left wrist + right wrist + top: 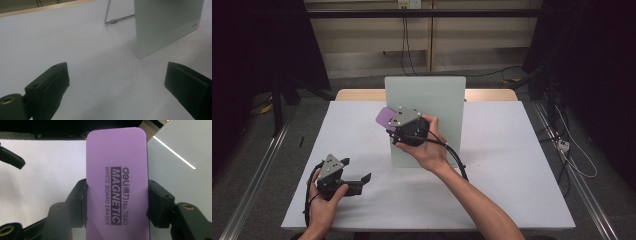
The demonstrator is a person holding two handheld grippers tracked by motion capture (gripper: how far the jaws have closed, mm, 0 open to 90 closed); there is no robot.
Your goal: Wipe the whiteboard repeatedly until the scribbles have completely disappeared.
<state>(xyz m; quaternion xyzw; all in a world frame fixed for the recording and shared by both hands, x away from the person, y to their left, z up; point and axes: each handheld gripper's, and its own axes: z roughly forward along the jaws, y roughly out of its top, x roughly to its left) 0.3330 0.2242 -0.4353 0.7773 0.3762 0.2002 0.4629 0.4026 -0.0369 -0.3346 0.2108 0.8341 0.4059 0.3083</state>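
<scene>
A pale green-white board (432, 107) stands upright near the table's middle; its lower corner (165, 25) and wire stand (111, 18) rise ahead of the left jaws. My right gripper (387, 122) is raised at the board's left edge, shut on a purple magnetic whiteboard eraser (116, 182), whose tip (383, 117) sticks out to the left. The eraser's printed face looks toward the right gripper camera, with the board (182, 162) just behind it on the right. Low at the front left, my left gripper (357, 172) is held open over the white table, nothing between its jaws (117, 82).
The white tabletop (512, 165) has free room to the right of the board and along the front. Its wooden back edge (357, 94) shows behind the board. Dark stands and cables (562, 145) lie on the floor around the table.
</scene>
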